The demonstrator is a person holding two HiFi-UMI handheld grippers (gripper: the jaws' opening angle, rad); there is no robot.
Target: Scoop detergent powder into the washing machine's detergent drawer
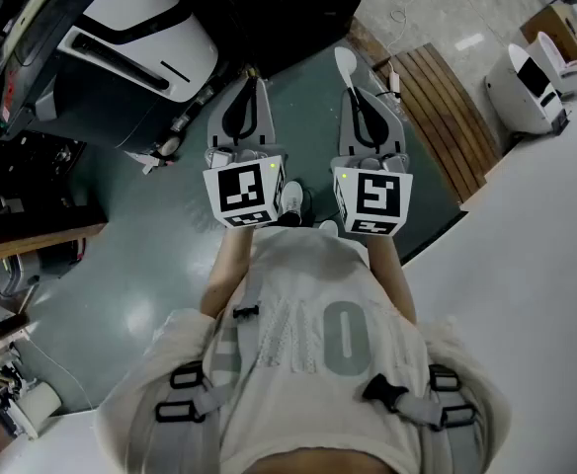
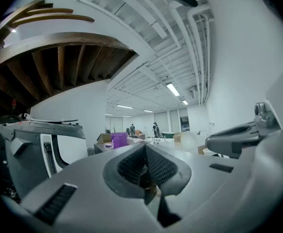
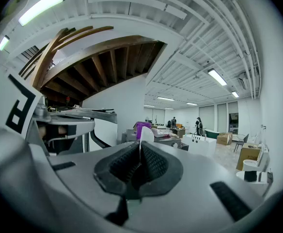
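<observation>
1. The right gripper (image 1: 352, 95) is clamped on the handle of a white scoop (image 1: 345, 62); its small oval bowl sticks out past the jaw tips, over the green floor (image 1: 170, 265).
2. In the right gripper view the right gripper (image 3: 140, 153) pinches the scoop (image 3: 146, 134) between its dark ribbed pads; the handle shows as a thin white edge, the bowl as a rounded white top; whether any powder lies in it cannot be told.
3. The left gripper (image 1: 252, 77) has its jaws pressed together with nothing between them; the left gripper view shows the same for the left gripper (image 2: 145, 149).
4. Both grippers are held side by side, just apart, in front of the person's chest; a black and white machine (image 1: 140, 28) stands to the upper left, and a slatted wooden platform (image 1: 447, 117) lies to the right.
</observation>
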